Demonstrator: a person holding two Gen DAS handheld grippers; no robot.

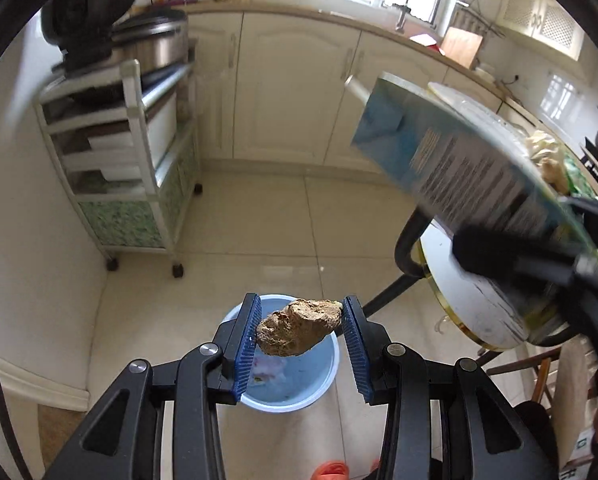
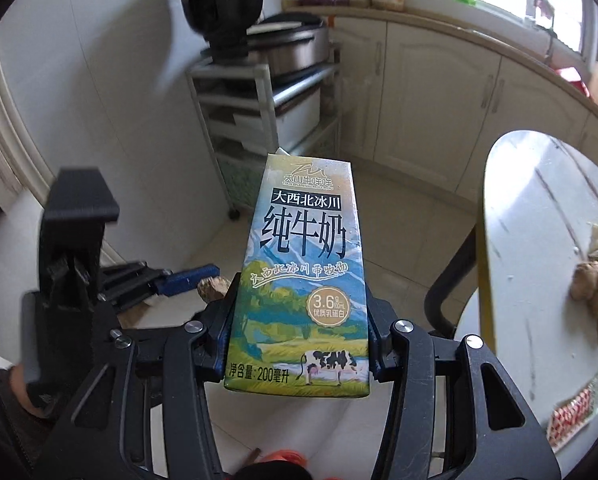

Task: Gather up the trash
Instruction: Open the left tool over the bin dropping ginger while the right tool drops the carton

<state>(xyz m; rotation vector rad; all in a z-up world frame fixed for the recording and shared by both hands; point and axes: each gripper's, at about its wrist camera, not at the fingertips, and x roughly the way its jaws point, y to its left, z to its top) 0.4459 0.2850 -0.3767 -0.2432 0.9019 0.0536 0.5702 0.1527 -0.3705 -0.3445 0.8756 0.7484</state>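
My left gripper (image 1: 301,330) is shut on a brown lump of ginger (image 1: 299,327), held between its blue pads right above a light blue trash bin (image 1: 323,376) on the floor. The bin holds some scraps. My right gripper (image 2: 299,328) is shut on a milk carton (image 2: 305,276), held upright, label facing the camera. The carton also shows blurred in the left wrist view (image 1: 467,168), to the upper right. The left gripper and ginger show in the right wrist view (image 2: 213,286), low left of the carton.
A round white table (image 2: 539,240) with a gold rim stands at the right, with another ginger piece (image 2: 595,288) and wrappers on it. A white wheeled rack (image 1: 131,168) with a rice cooker stands at the left wall. Cream cabinets (image 1: 291,80) line the back.
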